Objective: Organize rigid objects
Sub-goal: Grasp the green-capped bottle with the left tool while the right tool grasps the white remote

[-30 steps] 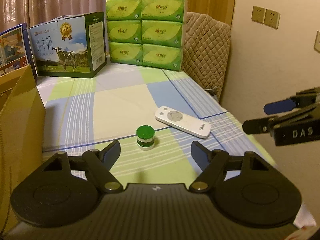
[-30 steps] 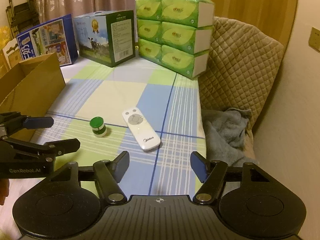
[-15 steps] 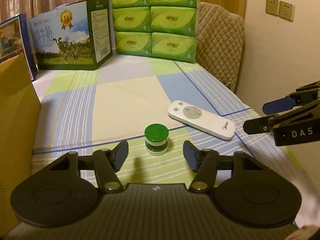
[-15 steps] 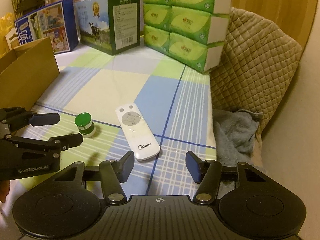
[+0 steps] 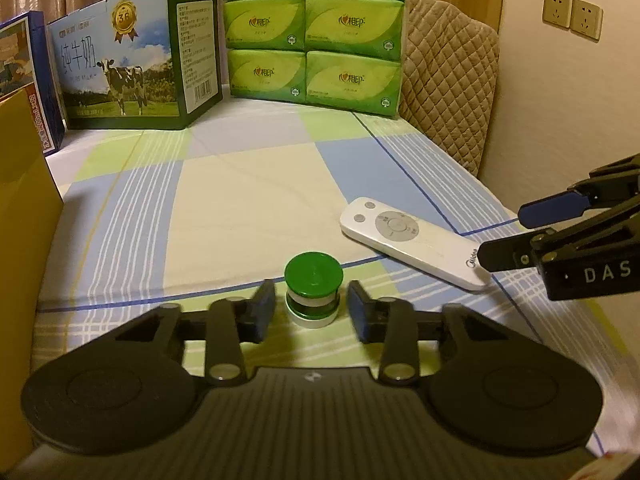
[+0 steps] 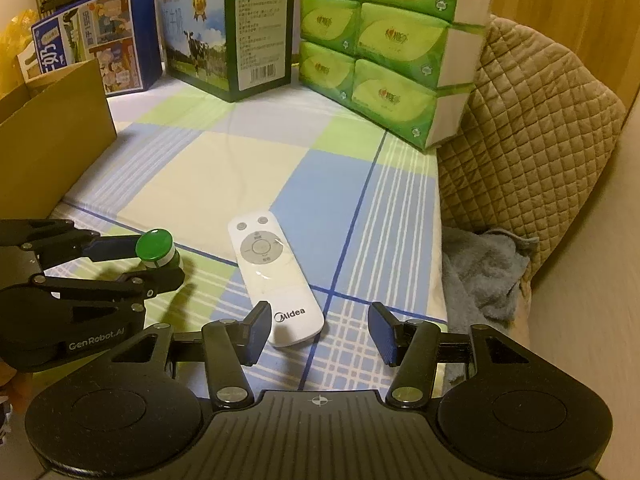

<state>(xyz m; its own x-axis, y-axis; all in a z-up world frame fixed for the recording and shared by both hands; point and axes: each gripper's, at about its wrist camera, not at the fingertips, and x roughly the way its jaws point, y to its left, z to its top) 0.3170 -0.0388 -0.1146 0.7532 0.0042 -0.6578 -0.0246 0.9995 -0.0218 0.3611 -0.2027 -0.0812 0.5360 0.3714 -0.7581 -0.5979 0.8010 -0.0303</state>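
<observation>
The little green-lidded jar [image 5: 314, 289] stands upright on the checked bed sheet [image 5: 248, 184], right between the two fingers of the left claw [image 5: 312, 312]. There is a thin gap on each side of the jar in the left wrist view, so the left claw is open around it and not squeezing. In the right wrist view, the near finger of that claw covers the bottom of the jar [image 6: 157, 249], so only the green lid and a bit of white show. The white remote [image 6: 274, 280] lies flat on the sheet just beside the jar. The right claw [image 6: 318, 330] is wide open, with the near end of the remote between its fingers but closer to the left one; I cannot tell if it touches. In the left wrist view the right claw [image 5: 516, 236] comes in from the side and its dark finger hides that end of the remote [image 5: 412, 242]. Only the right wrist view shows the grey towel [image 6: 482, 268] by the quilted cushion [image 6: 536, 140]. The brown cardboard box [image 6: 52, 140] is cut off at the left edge in both views. The milk carton [image 5: 128, 64] and the green tissue packs [image 5: 312, 36] stand at the far end.
</observation>
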